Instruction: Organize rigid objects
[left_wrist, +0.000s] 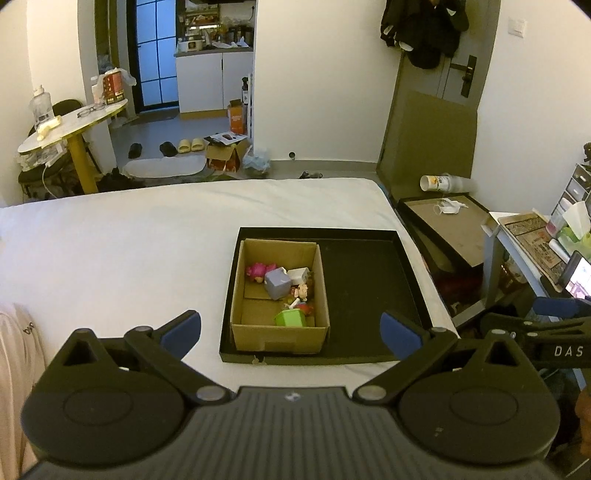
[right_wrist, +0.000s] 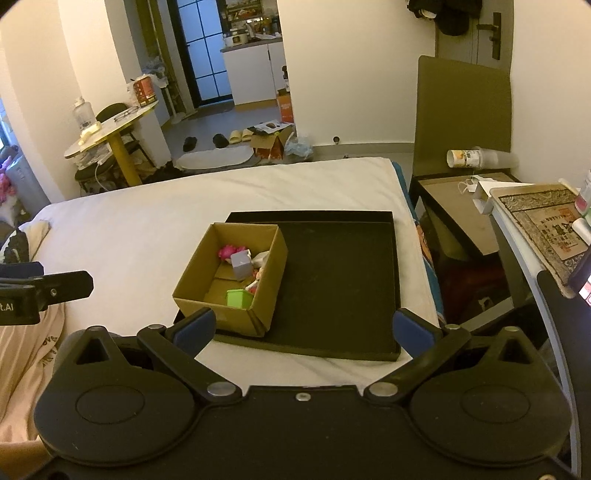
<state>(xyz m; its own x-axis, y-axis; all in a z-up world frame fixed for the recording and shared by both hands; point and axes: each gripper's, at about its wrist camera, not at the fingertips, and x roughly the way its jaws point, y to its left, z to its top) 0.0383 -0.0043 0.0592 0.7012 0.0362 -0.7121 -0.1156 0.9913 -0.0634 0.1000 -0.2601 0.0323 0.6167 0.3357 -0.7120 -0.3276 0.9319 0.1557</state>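
A brown cardboard box (left_wrist: 258, 334) sits in the left part of a black shallow tray (left_wrist: 365, 288) on a white bed. Inside lie several small toys: a pink figure (left_wrist: 256, 270), a lilac cube (left_wrist: 277, 283), a small doll (left_wrist: 301, 293) and a green cube (left_wrist: 290, 317). The box (right_wrist: 271, 266) and tray (right_wrist: 340, 280) also show in the right wrist view. My left gripper (left_wrist: 291, 330) is open and empty, held above the bed just short of the box. My right gripper (right_wrist: 303, 328) is open and empty, near the tray's front edge.
The white bed (left_wrist: 129, 251) spreads to the left. A dark low table (left_wrist: 447, 229) and a desk with papers (right_wrist: 535, 221) stand to the right. A round table (left_wrist: 70, 125), shoes and boxes lie on the floor beyond the bed.
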